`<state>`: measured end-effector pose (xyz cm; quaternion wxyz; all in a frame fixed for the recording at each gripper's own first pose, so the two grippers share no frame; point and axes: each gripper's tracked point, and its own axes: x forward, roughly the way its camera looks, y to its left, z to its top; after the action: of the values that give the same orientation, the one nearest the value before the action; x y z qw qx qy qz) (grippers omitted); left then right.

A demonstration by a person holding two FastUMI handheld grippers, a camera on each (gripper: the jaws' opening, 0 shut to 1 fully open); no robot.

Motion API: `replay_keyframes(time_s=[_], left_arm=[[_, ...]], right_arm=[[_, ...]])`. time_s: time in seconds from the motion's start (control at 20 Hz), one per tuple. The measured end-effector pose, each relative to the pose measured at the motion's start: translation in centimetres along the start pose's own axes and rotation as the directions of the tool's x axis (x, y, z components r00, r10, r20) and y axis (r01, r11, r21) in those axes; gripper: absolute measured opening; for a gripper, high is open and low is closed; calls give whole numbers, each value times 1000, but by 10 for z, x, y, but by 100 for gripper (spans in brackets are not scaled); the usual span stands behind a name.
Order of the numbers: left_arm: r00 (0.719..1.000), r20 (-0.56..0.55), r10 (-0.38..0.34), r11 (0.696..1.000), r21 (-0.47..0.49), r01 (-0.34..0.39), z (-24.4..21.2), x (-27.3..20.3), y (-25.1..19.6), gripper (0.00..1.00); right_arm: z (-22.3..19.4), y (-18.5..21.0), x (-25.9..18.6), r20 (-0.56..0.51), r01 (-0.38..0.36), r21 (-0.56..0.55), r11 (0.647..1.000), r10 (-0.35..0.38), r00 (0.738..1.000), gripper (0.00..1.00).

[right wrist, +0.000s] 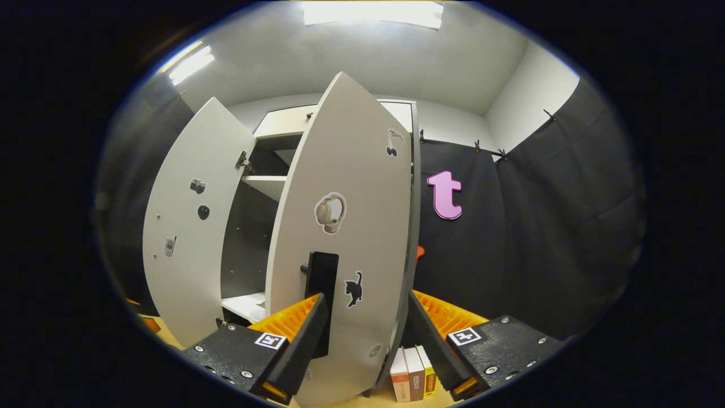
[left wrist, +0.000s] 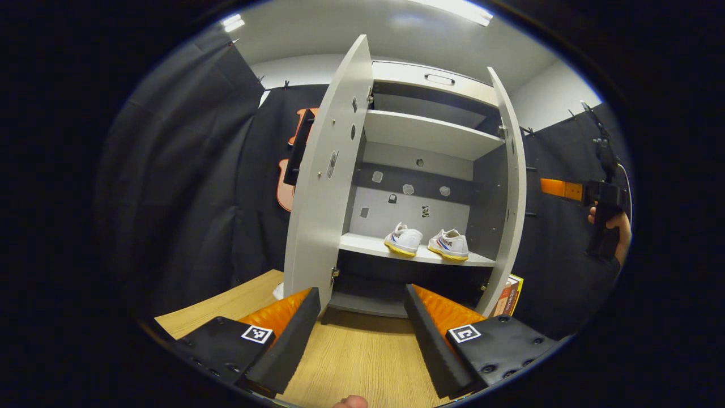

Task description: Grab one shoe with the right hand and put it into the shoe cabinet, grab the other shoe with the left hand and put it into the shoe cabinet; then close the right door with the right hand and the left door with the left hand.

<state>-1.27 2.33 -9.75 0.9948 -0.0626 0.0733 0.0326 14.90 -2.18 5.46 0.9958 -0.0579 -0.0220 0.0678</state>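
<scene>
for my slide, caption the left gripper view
Two white shoes on the open grey cabinet's shelf, open left gripper facing them.

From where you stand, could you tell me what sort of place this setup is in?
Most likely a staged recording booth, not a home: black cloth hangs around as walls, a grey shoe cabinet with both doors open stands on a wooden tabletop, and two white shoes sit on its shelf.

The shoe cabinet (left wrist: 430, 141) looks like smooth, matt grey laminate; the worktop (left wrist: 362, 351) shows pale wood grain; both shoes (left wrist: 403, 239) look like white canvas.
</scene>
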Motion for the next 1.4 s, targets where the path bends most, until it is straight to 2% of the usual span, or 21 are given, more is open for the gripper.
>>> replay_keyframes(time_s=[0.05,0.1,0.15,0.45,0.6,0.75,0.95,1.4], left_arm=[[1000,-1,4,1000,-3,-4,0,-1,3,97],[1000,0,9,1000,-3,-9,1,-2,6,97],[1000,2,14,1000,0,-14,3,-2,8,97],[1000,9,26,999,19,-26,5,-6,12,97],[1000,14,24,999,28,-25,7,-8,14,97],[1000,17,20,999,39,-20,8,-10,12,97],[1000,22,13,999,44,-14,11,-9,10,97],[1000,28,10,999,42,-11,10,-8,12,97]], right_arm=[[-1,8,4,-2,-14,-1,1000,14,1000,95],[-2,16,7,-4,-29,6,1000,29,1000,96],[-3,21,11,-5,-36,13,999,36,999,92],[-15,47,33,-29,-69,62,996,71,997,94],[-26,53,48,-64,-60,99,993,67,996,94],[-31,51,61,-75,-44,99,994,51,996,94],[-35,59,77,-89,-57,115,992,67,994,92],[-41,79,117,-101,-51,80,995,59,993,91]])
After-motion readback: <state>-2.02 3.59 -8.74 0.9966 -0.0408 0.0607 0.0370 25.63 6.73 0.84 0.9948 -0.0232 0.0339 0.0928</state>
